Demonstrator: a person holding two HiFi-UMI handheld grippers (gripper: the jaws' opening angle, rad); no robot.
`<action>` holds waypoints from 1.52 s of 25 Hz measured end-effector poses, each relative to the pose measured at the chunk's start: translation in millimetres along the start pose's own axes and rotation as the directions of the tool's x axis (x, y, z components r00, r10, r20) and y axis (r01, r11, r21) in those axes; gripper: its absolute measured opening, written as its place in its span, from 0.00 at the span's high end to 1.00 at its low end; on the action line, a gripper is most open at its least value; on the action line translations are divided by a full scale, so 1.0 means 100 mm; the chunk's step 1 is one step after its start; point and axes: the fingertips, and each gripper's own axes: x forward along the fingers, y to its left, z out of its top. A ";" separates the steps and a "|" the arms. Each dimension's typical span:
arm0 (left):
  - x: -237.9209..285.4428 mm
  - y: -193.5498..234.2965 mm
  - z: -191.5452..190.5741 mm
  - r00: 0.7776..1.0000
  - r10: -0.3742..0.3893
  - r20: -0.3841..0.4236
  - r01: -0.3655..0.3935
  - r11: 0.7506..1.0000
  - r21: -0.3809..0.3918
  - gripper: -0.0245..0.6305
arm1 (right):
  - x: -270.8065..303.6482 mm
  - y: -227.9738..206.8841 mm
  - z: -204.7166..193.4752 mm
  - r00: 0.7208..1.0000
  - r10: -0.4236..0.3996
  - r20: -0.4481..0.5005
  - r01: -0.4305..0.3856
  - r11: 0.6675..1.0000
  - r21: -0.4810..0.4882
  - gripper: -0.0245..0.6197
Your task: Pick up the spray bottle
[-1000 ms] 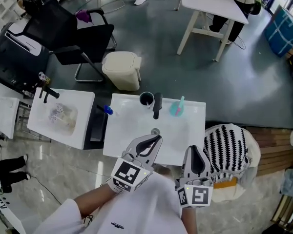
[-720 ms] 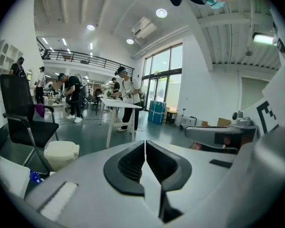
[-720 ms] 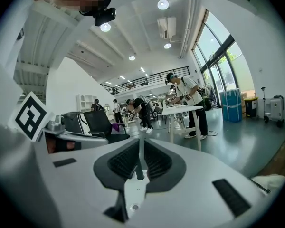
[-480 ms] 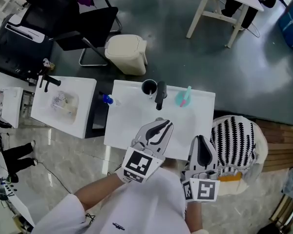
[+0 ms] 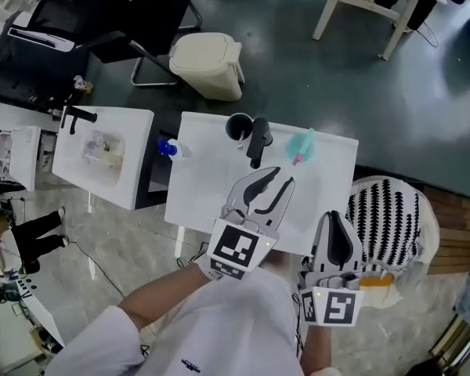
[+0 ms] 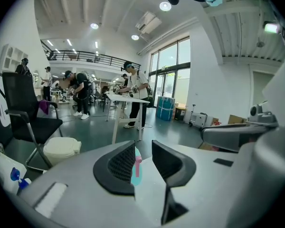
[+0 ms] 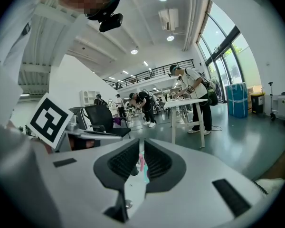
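Spray bottle (image 5: 301, 147), teal with a pink trigger, is untouched. Nearest the person, the right gripper (image 5: 336, 219) hangs at the near edge of the white table (image 5: 204, 186), jaws drawn together to a thin slit, gripping nothing. Further in, the left gripper (image 5: 282, 178) is over the tabletop, its jaws opening, empty. The bottle sits at the far edge, right of a black cup (image 5: 238, 126)

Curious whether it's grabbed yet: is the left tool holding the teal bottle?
No, the teal spray bottle sits ahead on the table; the left tool's opening jaws hold nothing.
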 end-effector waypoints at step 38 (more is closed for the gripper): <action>1.41 0.30 -0.72 0.991 0.086 -0.102 -0.083 0.996 0.028 0.67 | 0.58 -0.49 -0.59 0.995 0.064 -0.082 -0.062 0.998 0.031 0.95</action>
